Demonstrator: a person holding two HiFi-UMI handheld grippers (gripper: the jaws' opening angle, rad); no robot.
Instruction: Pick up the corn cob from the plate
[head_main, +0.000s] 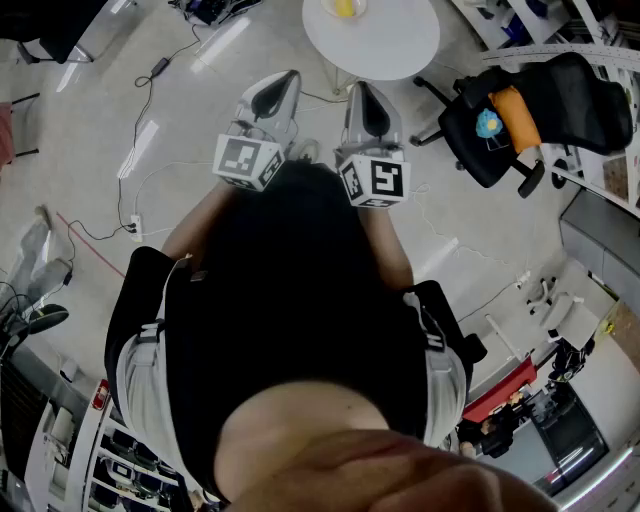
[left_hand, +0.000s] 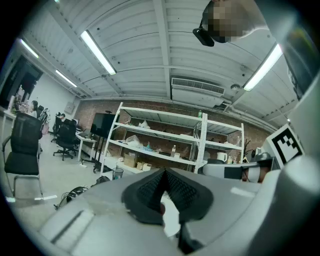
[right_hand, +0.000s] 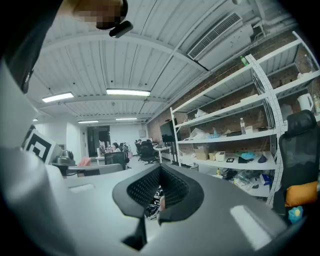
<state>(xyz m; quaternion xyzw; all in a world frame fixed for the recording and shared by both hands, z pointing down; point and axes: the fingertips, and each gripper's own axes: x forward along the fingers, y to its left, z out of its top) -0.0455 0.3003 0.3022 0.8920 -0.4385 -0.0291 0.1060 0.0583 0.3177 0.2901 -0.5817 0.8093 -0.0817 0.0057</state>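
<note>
Head view: holding the left grey two-jaw gripper (head_main: 283, 85) and the right grey two-jaw gripper (head_main: 362, 98) level, side by side before the chest, well short of the round white table (head_main: 390, 45). Probably a ready stance, no reach begun. Pinched shut on both tongs, gripping nothing. Locating the yellow corn cob (head_main: 344, 8) at the table's far edge; plate too small to make out. Needing open jaws before any grasp.

A round white table (head_main: 390, 45) stands on the floor (head_main: 90, 120); on it lies something yellow, perhaps the corn cob (head_main: 345, 7).
</note>
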